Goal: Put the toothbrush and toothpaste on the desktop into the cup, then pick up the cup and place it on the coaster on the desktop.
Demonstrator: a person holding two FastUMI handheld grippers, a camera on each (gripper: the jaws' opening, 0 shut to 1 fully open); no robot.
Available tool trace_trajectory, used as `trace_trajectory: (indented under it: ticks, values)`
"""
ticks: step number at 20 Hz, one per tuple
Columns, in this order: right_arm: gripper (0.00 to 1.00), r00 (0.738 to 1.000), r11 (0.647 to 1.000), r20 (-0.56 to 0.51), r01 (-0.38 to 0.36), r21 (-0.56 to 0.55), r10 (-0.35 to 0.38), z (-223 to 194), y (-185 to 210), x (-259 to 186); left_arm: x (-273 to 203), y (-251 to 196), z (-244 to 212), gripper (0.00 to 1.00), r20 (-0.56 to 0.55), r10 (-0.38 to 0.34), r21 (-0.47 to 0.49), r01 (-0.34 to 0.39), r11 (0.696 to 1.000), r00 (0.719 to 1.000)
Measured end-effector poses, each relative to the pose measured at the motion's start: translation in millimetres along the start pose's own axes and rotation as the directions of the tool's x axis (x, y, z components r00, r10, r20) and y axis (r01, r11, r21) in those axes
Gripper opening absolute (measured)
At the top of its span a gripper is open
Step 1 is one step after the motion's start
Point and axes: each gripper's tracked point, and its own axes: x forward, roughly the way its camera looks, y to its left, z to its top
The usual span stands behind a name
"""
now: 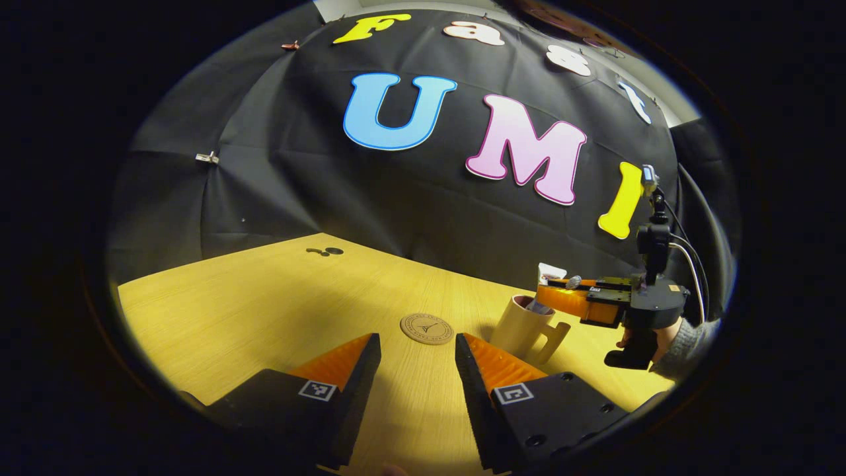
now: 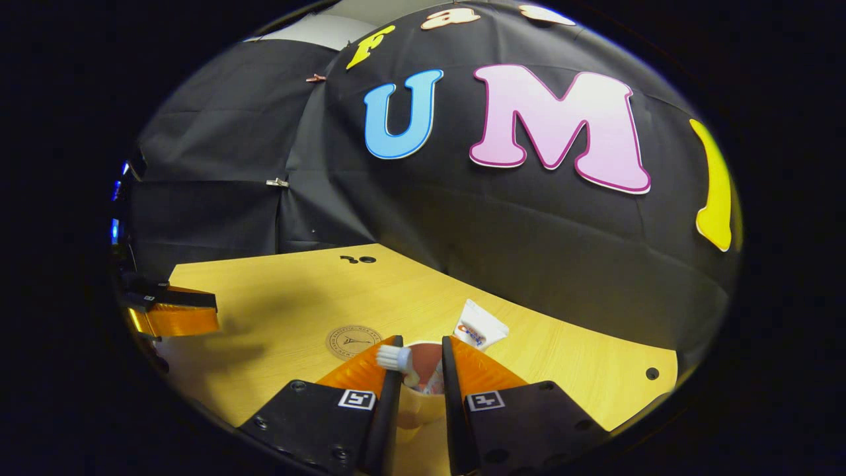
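**Toothbrush over the cup**

Right gripper [image 2: 420, 360] poised directly above the cup [image 1: 522, 327], jaws spread a little, toothbrush [image 2: 396, 360] head up against the left finger; whether both fingers press on it cannot be told. Toothpaste [image 2: 479, 327] standing in the cup, top leaning toward the far wall. Coaster [image 1: 427, 328] flat on the tabletop [image 1: 264, 304], just left of the cup, bare. Left gripper [image 1: 418, 360] hovering near the front edge, jaws wide apart and holding nothing, aimed at the coaster.
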Motion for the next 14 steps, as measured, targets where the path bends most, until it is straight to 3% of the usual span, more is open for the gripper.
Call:
trace_trajectory:
  ticks: [7,10,12,14]
  values:
    - [0.37,0.999,0.999,-0.031,-0.038,0.021,0.038,15.0,11.0,-43.8,1.6,-1.0,-0.8,0.71,-0.001,-0.022,0.024,0.022,0.999,1.0]
    - [0.37,0.989,0.997,-0.131,-0.055,0.055,0.062,5.2,12.6,-62.9,1.3,-2.6,2.8,0.71,0.005,-0.037,0.058,0.037,0.998,0.999]
    - [0.46,0.97,0.997,-0.234,-0.049,0.053,0.06,-8.7,7.8,-73.5,0.7,-1.6,4.3,0.71,0.009,-0.042,0.08,0.041,0.996,0.999]
    - [0.44,0.945,0.997,-0.319,-0.048,0.061,0.065,-18.9,4.7,-83.9,0.2,1.2,4.6,0.71,0.005,-0.042,0.093,0.042,0.995,0.999]
